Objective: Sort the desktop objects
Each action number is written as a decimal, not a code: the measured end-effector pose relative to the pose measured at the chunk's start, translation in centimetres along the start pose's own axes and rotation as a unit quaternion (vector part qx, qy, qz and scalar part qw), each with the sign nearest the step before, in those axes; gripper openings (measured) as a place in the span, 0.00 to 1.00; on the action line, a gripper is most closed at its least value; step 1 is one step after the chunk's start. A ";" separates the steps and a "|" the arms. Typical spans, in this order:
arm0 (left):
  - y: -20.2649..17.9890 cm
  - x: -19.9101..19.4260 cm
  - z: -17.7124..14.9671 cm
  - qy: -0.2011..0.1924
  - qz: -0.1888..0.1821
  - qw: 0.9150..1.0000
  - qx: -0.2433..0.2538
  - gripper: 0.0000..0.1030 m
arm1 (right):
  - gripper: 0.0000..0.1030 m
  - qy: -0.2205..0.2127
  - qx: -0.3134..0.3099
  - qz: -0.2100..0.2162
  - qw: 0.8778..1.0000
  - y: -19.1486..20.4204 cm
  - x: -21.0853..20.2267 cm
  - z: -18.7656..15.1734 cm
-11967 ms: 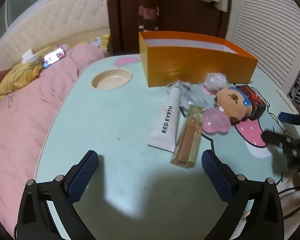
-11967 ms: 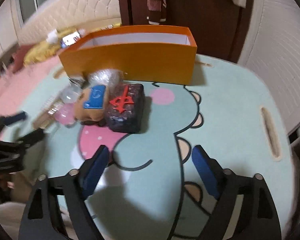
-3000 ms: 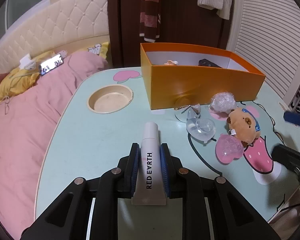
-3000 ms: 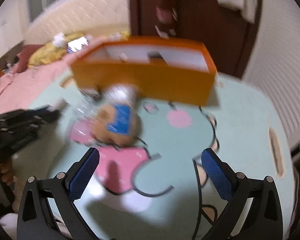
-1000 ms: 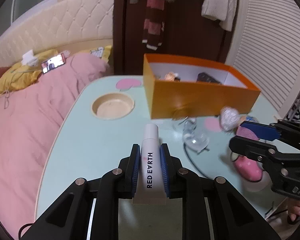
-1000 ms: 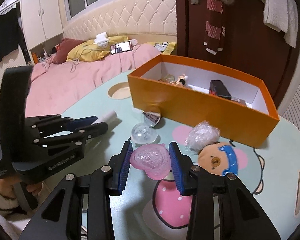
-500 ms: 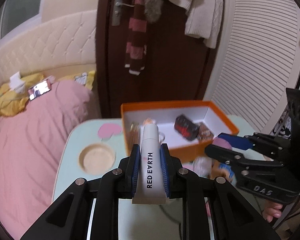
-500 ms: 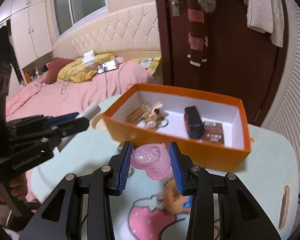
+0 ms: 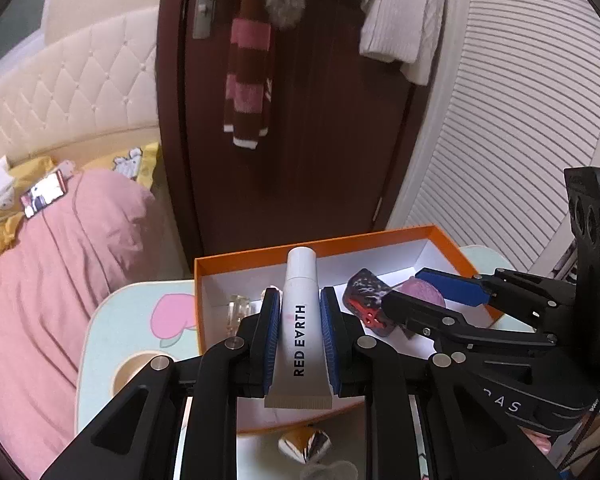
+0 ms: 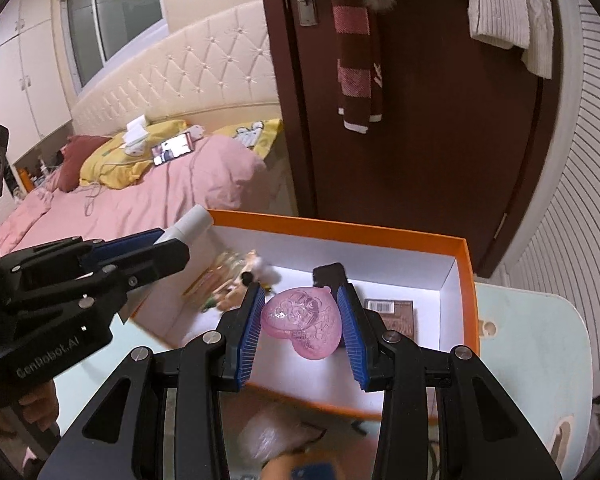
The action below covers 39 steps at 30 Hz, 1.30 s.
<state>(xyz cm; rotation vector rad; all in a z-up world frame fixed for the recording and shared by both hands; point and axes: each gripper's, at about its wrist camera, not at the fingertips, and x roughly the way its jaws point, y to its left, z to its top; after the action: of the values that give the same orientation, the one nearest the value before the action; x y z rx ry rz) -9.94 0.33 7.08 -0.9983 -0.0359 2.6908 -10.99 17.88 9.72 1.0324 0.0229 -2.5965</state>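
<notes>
Now both grippers hang loaded over the orange box (image 10: 466,280)
Left gripper (image 9: 299,338) pinches the white tube (image 9: 302,320), hiding box contents; right gripper (image 10: 300,330) clamps the pink heart case (image 10: 302,322), blurred items below

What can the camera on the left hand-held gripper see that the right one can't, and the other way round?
Only the left wrist view shows the RED EARTH lettering on the white tube clamped in the left hand-held gripper.

Only the right wrist view shows the window and the pink heart-shaped case face-on in the right hand-held gripper.

Both show the orange box with items inside, the pink bedding, the dark door and the striped scarf.
</notes>
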 end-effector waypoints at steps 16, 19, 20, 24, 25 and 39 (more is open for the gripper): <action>1.5 0.5 -0.7 -0.010 0.028 0.999 -0.032 0.68 | 0.52 0.023 0.014 -0.029 0.999 -0.8 2.8 0.1; 1.6 0.0 -0.8 -0.010 0.029 0.999 -0.038 0.69 | 0.63 0.005 0.012 -0.037 0.999 -0.7 2.0 0.2; 1.6 -0.2 -0.9 -0.010 0.028 0.999 -0.039 0.70 | 0.64 0.000 0.012 -0.035 0.999 -0.7 1.7 0.2; 1.2 -1.7 -1.3 -0.018 0.031 0.999 -0.035 0.73 | 0.64 -0.009 0.013 -0.029 0.999 -0.3 0.5 0.4; 1.1 -2.2 -1.5 -0.019 0.033 0.999 -0.033 0.75 | 0.64 -0.011 0.013 -0.028 0.999 -0.2 0.0 0.4; 0.6 -6.4 -10.0 0.033 0.057 0.995 -0.073 0.85 | 0.70 0.013 -0.009 -0.021 1.000 3.6 -6.0 -5.8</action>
<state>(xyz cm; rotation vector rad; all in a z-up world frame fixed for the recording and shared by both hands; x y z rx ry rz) 0.93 -2.65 3.47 -1.1638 -0.1692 2.7899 -1.91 17.20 9.86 1.0713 0.0768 -2.6154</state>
